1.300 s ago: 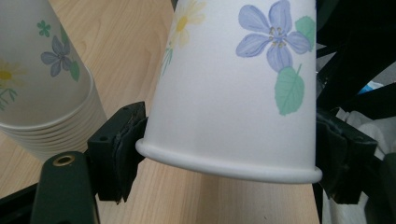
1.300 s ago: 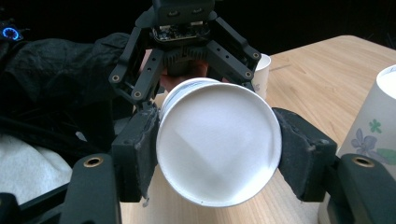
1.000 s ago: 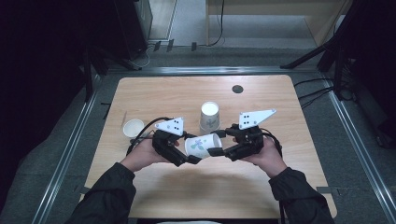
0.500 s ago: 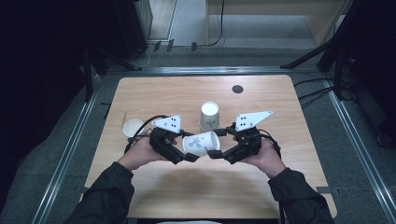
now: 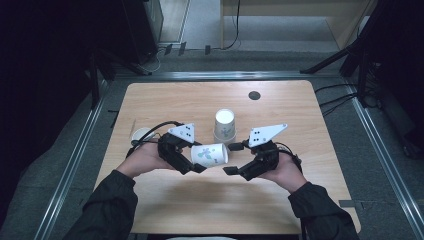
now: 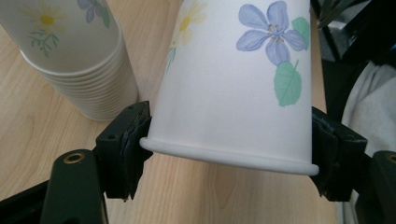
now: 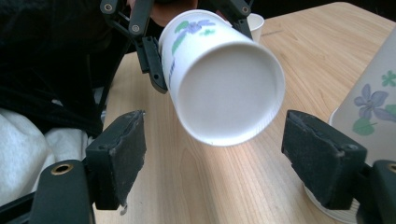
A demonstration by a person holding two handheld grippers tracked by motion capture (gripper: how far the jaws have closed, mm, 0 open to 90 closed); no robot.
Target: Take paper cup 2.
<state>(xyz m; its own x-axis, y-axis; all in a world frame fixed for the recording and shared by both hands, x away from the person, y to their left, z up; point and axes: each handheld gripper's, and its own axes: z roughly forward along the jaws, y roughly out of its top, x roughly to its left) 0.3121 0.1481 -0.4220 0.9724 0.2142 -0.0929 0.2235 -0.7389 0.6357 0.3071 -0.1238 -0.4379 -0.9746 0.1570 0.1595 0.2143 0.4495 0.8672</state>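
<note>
Near centre of table (image 5: 165, 210): left gripper (image 5: 196, 161) clamps floral paper cup (image 5: 210, 154) at rim, cup sideways, base facing right. Right gripper (image 5: 233, 157) jaws just opened wide, free of base; handover looks complete. Farther: inverted cup stack (image 5: 224, 126); far left, lone cup (image 5: 141, 135).

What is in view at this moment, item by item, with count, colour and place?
white flowered paper cup held sideways: one, white with blue and green print, between the two grippers above the table.
stack of upside-down paper cups: one stack, white flowered, table centre.
single upright paper cup: one, white, left of the left hand.
round dark disc: one, black, far table edge.
wooden table: one, light brown.
left gripper: black, jaws clamped at the cup's rim.
right gripper: black, jaws open around the cup's base.
</note>
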